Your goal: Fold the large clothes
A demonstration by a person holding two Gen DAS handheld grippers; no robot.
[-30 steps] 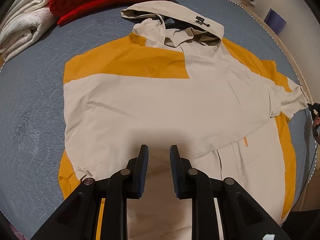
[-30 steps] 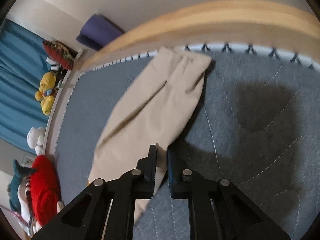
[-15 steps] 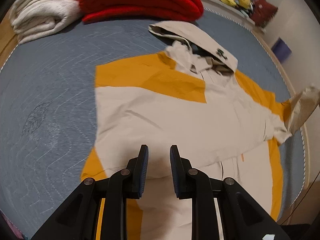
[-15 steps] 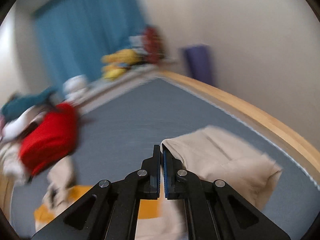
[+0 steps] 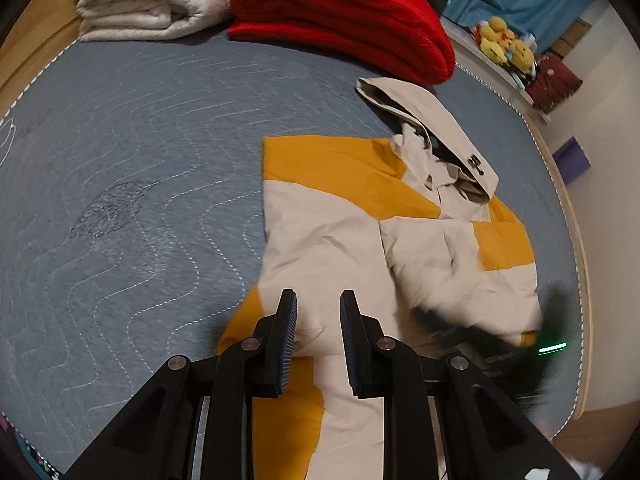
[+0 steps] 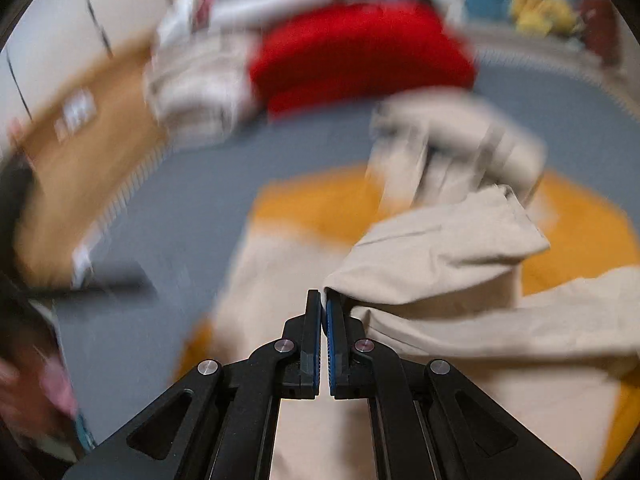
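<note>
One large beige-and-orange hooded jacket (image 5: 360,240) lies spread on the grey quilted mat (image 5: 140,200), near the folded red blanket (image 5: 340,20) and white blanket (image 5: 148,8). Its sleeve (image 6: 440,252), stretched toward the mat's edge a second ago, now hangs over the jacket's body, pinched in the tightly closed right gripper (image 6: 324,308); I judge the sleeve fold is nearly laid. The left gripper (image 5: 318,316) hovers over the lower body with a narrow gap, holding nothing. No readable writing shows; the hood's small dark toggle (image 5: 476,162) is unlabelled.

Jacket (image 5: 332,248) spread flat on quilted mat (image 5: 132,184), sleeve (image 6: 440,248) across its front; folded blankets (image 5: 340,12) behind hood (image 5: 432,128).
</note>
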